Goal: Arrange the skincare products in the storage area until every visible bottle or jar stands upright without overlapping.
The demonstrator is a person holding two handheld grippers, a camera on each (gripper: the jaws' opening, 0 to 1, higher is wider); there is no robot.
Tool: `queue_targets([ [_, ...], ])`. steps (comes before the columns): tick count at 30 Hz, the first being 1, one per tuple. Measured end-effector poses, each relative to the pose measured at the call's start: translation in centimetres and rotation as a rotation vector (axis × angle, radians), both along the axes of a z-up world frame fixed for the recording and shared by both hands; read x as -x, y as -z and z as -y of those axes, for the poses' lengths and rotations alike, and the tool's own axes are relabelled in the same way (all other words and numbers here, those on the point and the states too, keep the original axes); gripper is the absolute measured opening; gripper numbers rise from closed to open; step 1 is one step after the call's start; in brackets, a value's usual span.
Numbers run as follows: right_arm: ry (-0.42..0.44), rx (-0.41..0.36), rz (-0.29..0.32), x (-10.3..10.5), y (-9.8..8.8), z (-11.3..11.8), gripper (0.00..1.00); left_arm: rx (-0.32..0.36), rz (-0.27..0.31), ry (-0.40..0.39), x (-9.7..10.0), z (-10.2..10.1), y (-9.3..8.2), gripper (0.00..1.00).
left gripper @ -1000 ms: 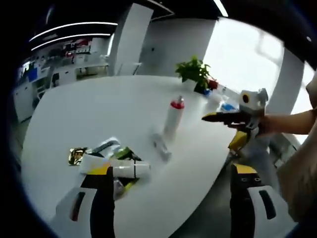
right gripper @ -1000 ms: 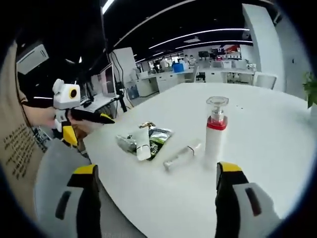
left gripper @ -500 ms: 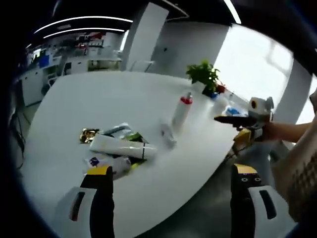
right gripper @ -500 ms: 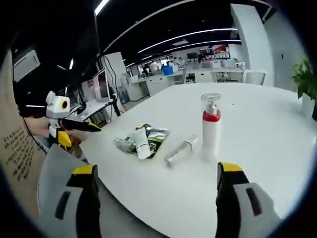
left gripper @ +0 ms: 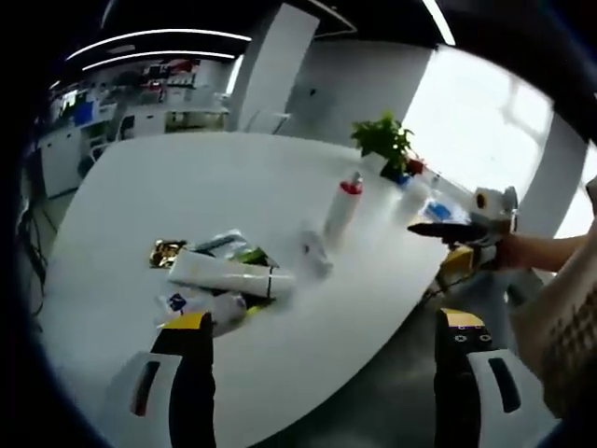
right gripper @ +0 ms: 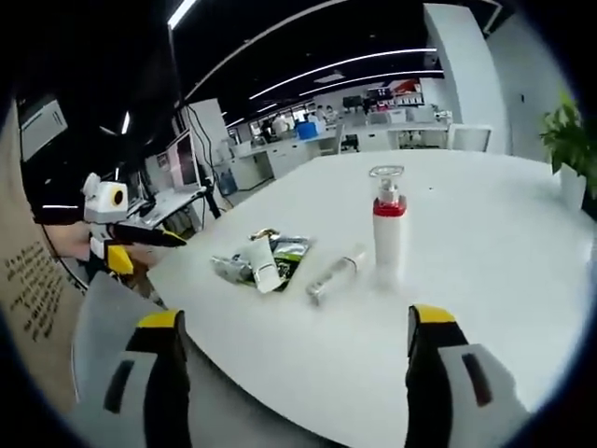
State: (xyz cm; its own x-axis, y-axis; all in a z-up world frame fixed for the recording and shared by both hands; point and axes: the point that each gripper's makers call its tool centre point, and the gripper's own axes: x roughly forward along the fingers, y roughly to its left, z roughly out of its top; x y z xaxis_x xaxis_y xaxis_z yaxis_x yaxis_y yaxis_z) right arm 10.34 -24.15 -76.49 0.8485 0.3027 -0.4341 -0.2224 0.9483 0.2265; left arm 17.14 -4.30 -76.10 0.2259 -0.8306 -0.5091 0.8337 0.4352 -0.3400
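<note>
A white pump bottle with a red collar [left gripper: 341, 207] [right gripper: 386, 238] stands upright on the white table [left gripper: 177, 187] [right gripper: 485, 224]. A slim clear tube [left gripper: 313, 255] [right gripper: 337, 273] lies flat beside it. A white tube with a dark cap [left gripper: 229, 276] [right gripper: 261, 266] lies across a heap of sachets [left gripper: 201, 297] [right gripper: 280, 254]. My left gripper [left gripper: 322, 373] hangs open off the table's near edge, nothing between its jaws. My right gripper [right gripper: 291, 373] is open too, short of the table edge, and appears in the left gripper view [left gripper: 448, 230].
A potted plant [left gripper: 384, 145] [right gripper: 569, 149] stands at the table's far edge, with small bottles [left gripper: 415, 194] near it. A gold sachet [left gripper: 166, 253] lies left of the heap. Desks and monitors fill the room behind. A person's forearm [left gripper: 550, 247] holds the right gripper.
The left view barely shifted since half a second ago; a second ago it sat closer over the heap. The right view has drawn back slightly. No product has moved.
</note>
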Motion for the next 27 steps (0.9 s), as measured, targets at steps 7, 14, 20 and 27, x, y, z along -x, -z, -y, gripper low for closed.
queue_targets([
  [7,-0.001,-0.002,-0.003,-0.2,0.2,-0.1,0.98,-0.003,-0.004,-0.002,-0.3,0.3,0.2,0.97],
  [14,0.007,-0.002,-0.025,-0.4,0.6,0.2,0.96,-0.013,-0.006,0.009,-0.5,0.7,0.6,0.96],
  [20,-0.013,0.007,-0.056,-1.4,0.9,0.0,0.91,-0.021,-0.002,0.008,-0.6,0.5,1.3,0.95],
  [27,-0.041,0.027,-0.096,-3.9,1.1,-0.6,0.89,-0.017,-0.017,-0.005,-0.8,-0.2,2.2,0.95],
])
